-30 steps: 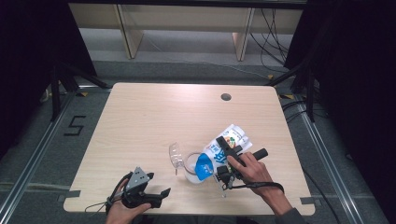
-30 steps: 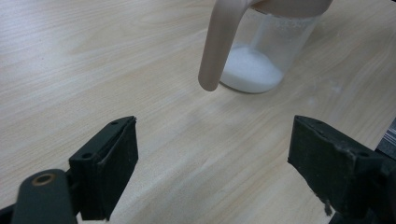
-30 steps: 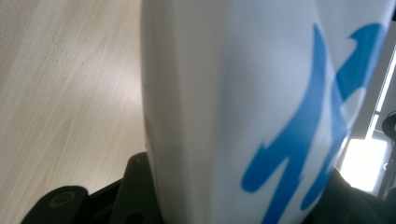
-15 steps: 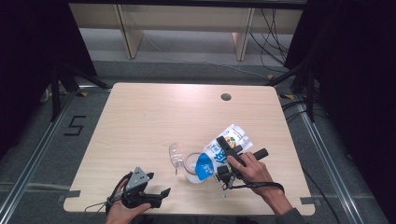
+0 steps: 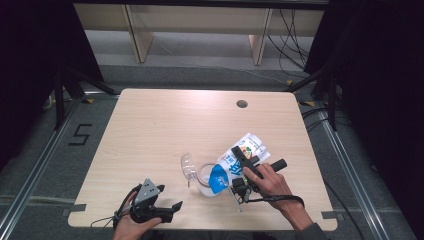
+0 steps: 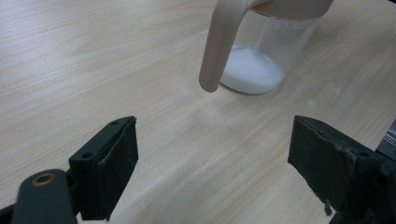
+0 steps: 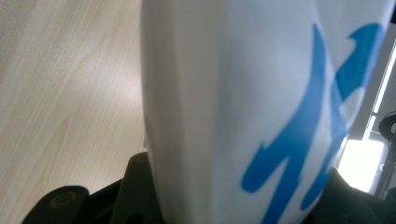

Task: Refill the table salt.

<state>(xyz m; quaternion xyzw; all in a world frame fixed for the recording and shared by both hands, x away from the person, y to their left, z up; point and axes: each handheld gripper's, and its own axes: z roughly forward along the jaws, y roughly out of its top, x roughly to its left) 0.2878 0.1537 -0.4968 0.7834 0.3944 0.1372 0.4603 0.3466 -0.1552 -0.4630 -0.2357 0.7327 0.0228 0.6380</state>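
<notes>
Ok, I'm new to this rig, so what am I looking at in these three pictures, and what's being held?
There is no robot arm: a person sits at the table with a hand-held two-jaw claw in each hand.

The high view looks down from above the person's side. The other two pictures come from small cameras riding on each claw, looking along its black jaws.

The right claw is shut on a white and blue pouch, tipped mouth-down over a clear jug. In the right claw's own view the pouch sits close against the lens.

The left claw rests near the table's front edge, jaws wide apart with nothing between them. Its view shows the jug's handle and white powder in the bottom of the jug.
</notes>
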